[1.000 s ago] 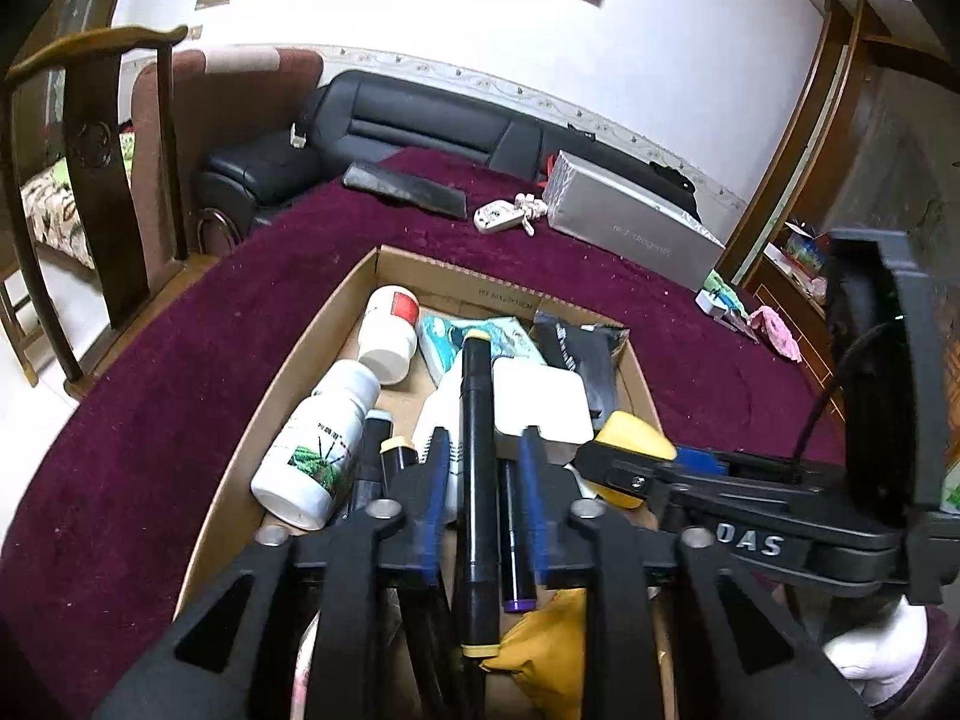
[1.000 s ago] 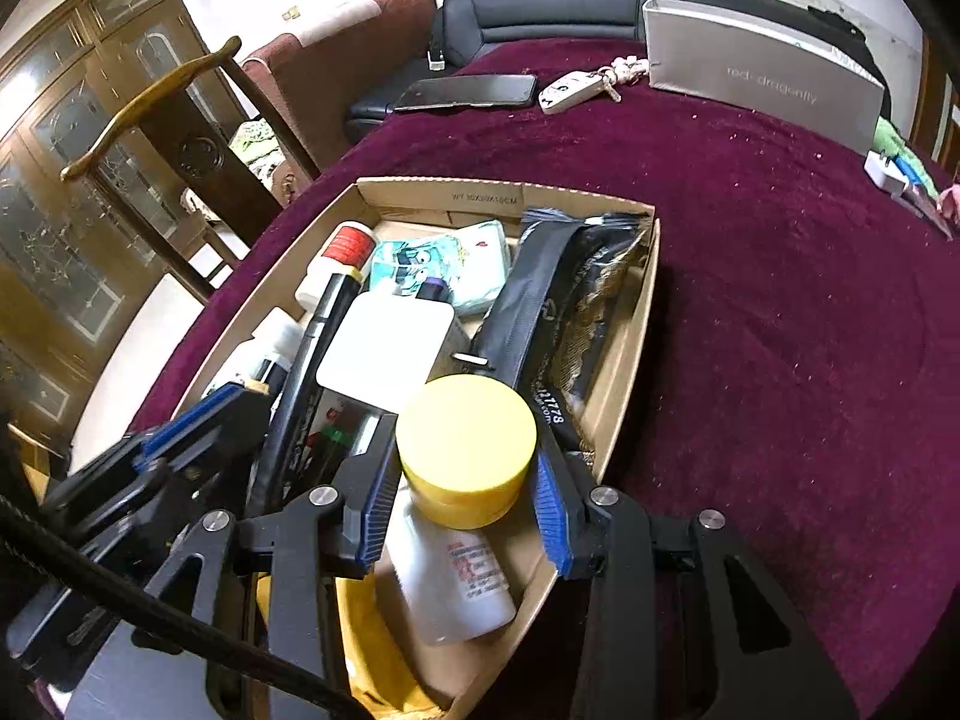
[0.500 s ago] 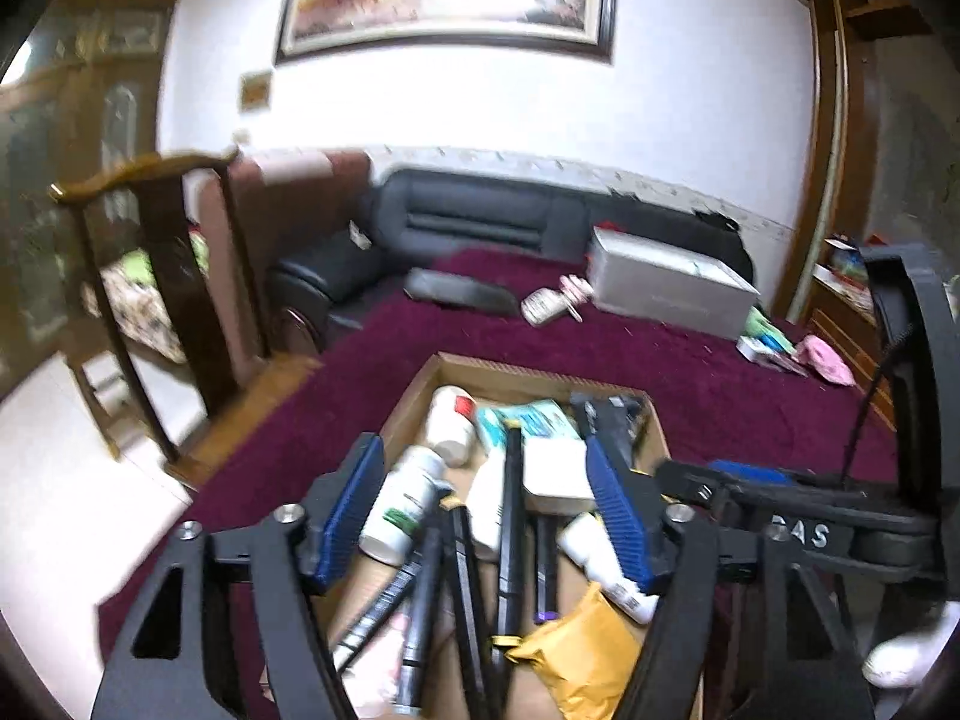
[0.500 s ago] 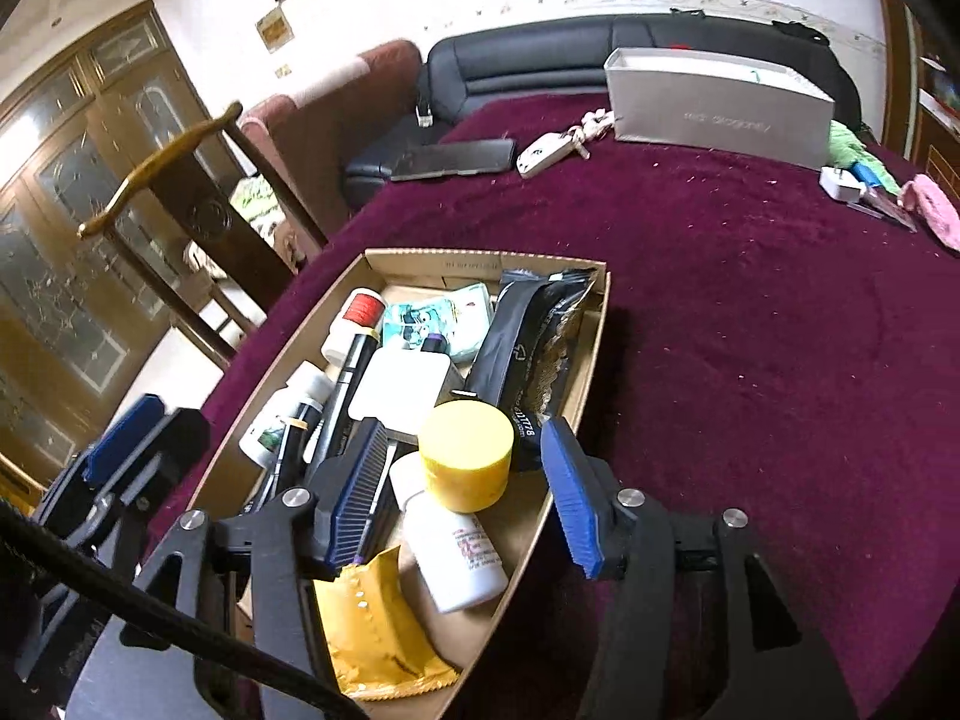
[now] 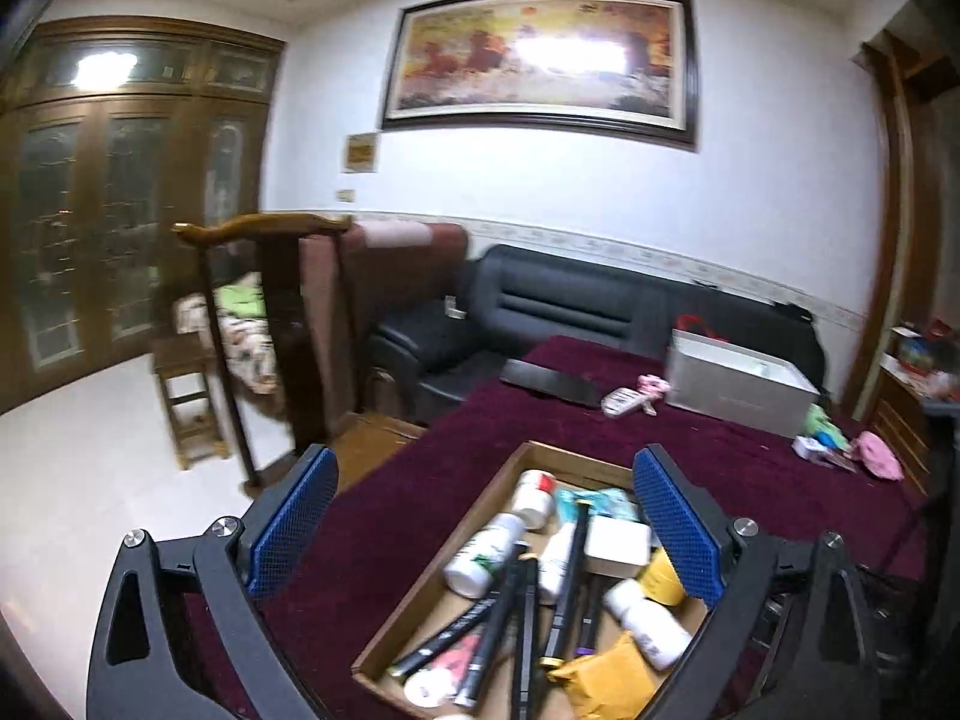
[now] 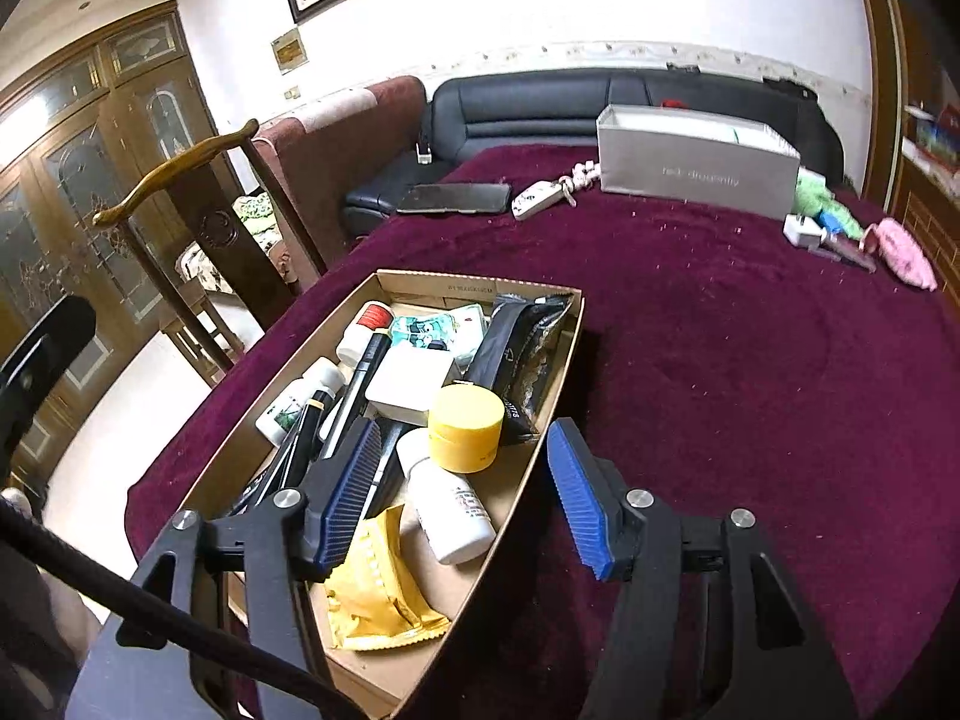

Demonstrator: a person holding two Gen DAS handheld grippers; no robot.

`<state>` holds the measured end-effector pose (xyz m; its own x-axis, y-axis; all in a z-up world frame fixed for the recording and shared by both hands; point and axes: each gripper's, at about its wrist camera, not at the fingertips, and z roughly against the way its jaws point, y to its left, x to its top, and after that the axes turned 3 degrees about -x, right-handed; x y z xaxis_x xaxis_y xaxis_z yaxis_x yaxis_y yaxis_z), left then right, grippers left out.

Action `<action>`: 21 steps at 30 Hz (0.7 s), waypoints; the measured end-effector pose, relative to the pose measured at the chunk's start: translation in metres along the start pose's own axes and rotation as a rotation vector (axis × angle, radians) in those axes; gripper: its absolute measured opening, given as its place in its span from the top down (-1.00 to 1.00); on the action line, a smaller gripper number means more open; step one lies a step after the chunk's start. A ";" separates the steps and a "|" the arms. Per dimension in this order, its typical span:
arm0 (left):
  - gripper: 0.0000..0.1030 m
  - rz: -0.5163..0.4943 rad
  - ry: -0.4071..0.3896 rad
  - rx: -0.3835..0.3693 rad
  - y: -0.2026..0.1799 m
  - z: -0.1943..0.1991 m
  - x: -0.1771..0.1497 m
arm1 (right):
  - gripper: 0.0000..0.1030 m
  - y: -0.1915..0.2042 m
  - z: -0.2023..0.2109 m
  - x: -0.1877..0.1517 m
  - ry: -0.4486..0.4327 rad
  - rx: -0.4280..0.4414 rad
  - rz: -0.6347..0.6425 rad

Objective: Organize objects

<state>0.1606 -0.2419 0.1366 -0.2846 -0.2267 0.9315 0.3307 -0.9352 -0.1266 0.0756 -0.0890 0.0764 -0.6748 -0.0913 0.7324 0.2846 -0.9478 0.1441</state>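
A cardboard box (image 6: 543,360) (image 5: 498,468) on the maroon tablecloth holds a yellow-capped white bottle (image 6: 465,435), black pens (image 6: 354,384) (image 5: 567,564), white bottles (image 5: 483,552), a white square case (image 6: 411,384), a yellow pouch (image 6: 375,600) and a black packet (image 6: 522,348). My left gripper (image 5: 483,534) hangs raised above the box, its jaws still opening wide, nothing between them. My right gripper (image 6: 462,501) hovers over the box's near end, jaws opening, clear of the yellow-capped bottle lying below.
On the far side of the tablecloth (image 6: 750,360) lie a grey box (image 6: 696,162), a black phone (image 6: 456,198), a white key fob (image 6: 537,198) and small pink and green items (image 6: 900,246). A wooden chair (image 6: 198,204) and a black sofa stand beyond.
Both grippers let go and opened: the left off a black pen, the right off the yellow-capped bottle. Both rose and drew back from the box; the left tilted upward toward the wall.
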 end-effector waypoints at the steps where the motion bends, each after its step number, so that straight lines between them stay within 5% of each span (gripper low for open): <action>1: -0.97 0.003 -0.002 0.018 0.001 0.001 0.001 | -0.13 0.001 0.002 -0.001 -0.004 -0.003 0.007; 21: -0.97 0.029 0.089 0.045 0.007 -0.004 -0.003 | -0.14 0.016 0.010 -0.012 -0.007 -0.021 0.071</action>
<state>0.1604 -0.2491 0.1321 -0.3524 -0.2784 0.8935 0.3793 -0.9153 -0.1357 0.0949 -0.0996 0.0766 -0.6487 -0.1560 0.7449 0.3168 -0.9453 0.0779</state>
